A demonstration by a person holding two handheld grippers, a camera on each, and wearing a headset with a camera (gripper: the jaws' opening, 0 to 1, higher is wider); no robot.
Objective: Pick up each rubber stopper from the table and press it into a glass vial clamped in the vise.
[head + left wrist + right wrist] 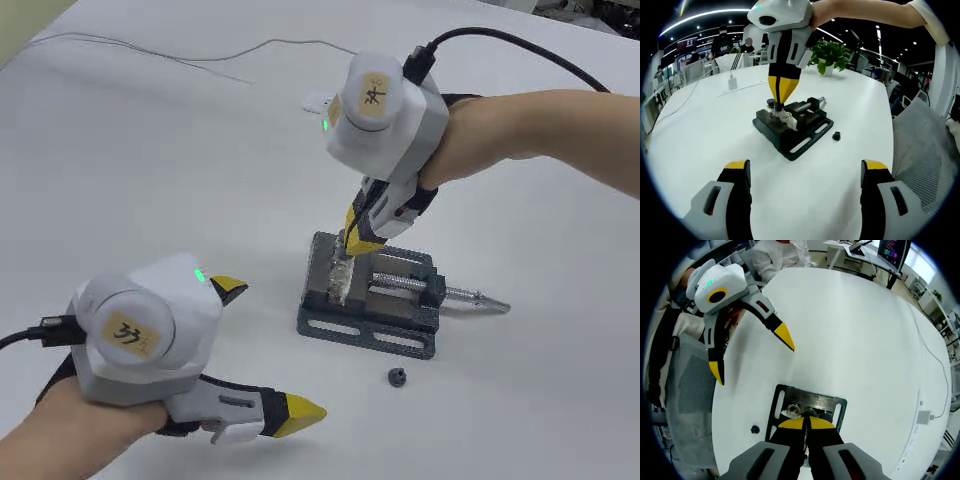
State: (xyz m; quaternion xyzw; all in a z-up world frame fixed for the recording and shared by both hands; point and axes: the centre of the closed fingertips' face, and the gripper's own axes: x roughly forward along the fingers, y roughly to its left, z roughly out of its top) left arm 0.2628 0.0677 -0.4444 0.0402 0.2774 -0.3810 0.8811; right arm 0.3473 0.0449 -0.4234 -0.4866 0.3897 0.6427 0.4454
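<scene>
Head view: the right tool [345, 250] stands upright over the glass vial [338, 285] in the vise [400, 335], jaws pressed tip to tip; a small dark rubber stopper [397, 377] lies loose on the surface [150, 150] just beside the vise, toward the near edge, nearer the left tool [270, 350], spread wide and empty. Left gripper view: the stopper [836, 135] lies ahead, slightly right. Right gripper view: whether the closed tips pinch anything is hidden

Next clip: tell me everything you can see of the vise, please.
The vise is small, dark, metal-looking, and sits flat on the white table. Its base has slotted flanges; a silvery screw handle sticks out one end. A clear glass vial stands clamped between its jaws, and the right gripper, shut, touches the vial's top.
</scene>
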